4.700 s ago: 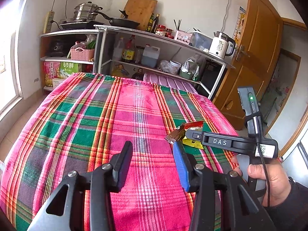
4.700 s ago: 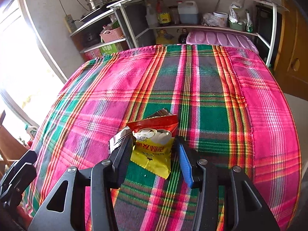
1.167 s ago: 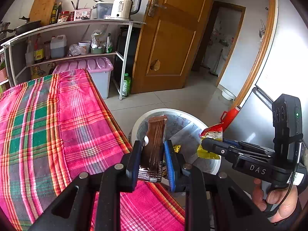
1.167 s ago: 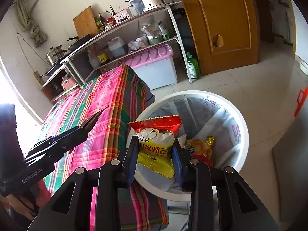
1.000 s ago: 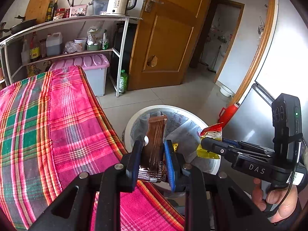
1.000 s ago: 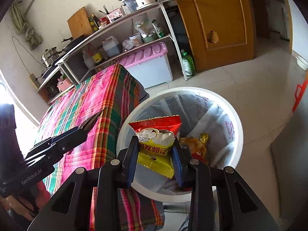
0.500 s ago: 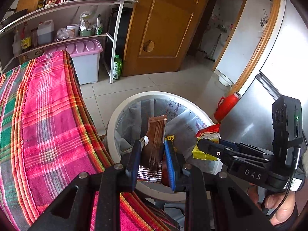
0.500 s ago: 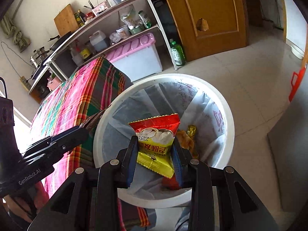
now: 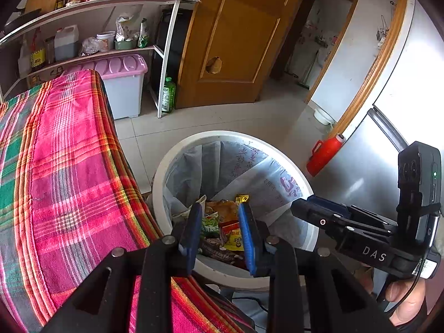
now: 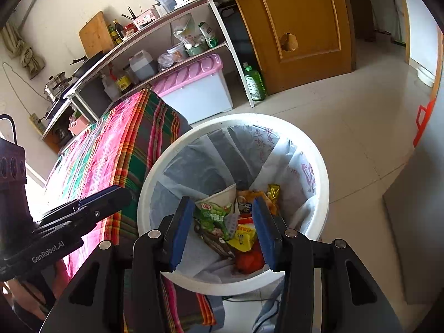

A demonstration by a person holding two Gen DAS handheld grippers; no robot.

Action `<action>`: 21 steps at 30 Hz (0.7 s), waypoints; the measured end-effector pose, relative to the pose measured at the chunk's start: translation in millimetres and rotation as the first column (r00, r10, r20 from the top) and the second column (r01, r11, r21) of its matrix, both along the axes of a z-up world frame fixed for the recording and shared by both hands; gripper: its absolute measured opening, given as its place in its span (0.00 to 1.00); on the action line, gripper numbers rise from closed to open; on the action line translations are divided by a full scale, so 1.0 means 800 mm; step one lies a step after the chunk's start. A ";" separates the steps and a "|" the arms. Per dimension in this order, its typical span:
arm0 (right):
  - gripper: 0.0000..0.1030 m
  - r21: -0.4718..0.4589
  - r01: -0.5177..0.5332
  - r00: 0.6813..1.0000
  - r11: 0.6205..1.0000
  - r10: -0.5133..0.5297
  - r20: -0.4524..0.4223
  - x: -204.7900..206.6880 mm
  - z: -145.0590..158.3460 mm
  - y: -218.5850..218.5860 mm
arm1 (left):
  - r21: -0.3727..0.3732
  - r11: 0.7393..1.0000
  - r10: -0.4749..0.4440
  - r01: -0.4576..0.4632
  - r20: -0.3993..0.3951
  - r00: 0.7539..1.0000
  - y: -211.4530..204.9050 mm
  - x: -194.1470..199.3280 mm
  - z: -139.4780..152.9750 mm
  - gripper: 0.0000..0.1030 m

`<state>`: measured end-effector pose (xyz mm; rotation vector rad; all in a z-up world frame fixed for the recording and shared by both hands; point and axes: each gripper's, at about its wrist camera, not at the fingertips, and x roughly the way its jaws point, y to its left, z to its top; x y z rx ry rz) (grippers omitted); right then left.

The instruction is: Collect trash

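Observation:
A white round trash bin (image 9: 163, 172) with a translucent liner stands on the floor beside the table; it also shows in the right wrist view (image 10: 323, 166). Several snack wrappers lie at its bottom: a brown wrapper (image 9: 216, 251), a yellow and red packet (image 10: 244, 236) and a green packet (image 10: 212, 217). My left gripper (image 9: 219, 233) is open and empty above the bin's near rim. My right gripper (image 10: 223, 227) is open and empty over the bin. Each gripper shows in the other's view, the right one (image 9: 313, 208) and the left one (image 10: 111, 194).
The table with the pink and green plaid cloth (image 9: 55, 180) is left of the bin. A metal shelf rack (image 9: 166, 55), a pink-lidded storage box (image 9: 122, 83), a green bottle (image 9: 168, 97), a wooden door (image 9: 236, 41), a red flask (image 9: 323, 154) and a steel fridge (image 9: 374, 152) surround the tiled floor.
Both grippers have opened. The brown wrapper left my left gripper and the yellow and red packet left my right gripper; both now lie in the bin. Both grippers moved further over the bin.

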<state>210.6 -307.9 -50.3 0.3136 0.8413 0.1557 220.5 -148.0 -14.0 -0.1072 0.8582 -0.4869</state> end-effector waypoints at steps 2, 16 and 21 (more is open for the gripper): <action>0.44 -0.006 -0.002 1.000 1.000 0.002 0.015 -0.004 0.006 0.003 | -0.005 1.000 0.001 -0.001 0.014 1.000 0.003 -0.006 0.005 0.28; 0.44 -0.053 -0.050 0.991 0.997 0.056 0.124 -0.056 0.047 0.044 | -0.024 0.998 0.054 -0.052 0.108 0.993 0.048 -0.067 0.037 0.28; 0.44 -0.076 -0.076 0.984 0.994 0.087 0.153 -0.076 0.055 0.063 | -0.018 0.997 0.082 -0.081 0.138 0.987 0.067 -0.091 0.042 0.34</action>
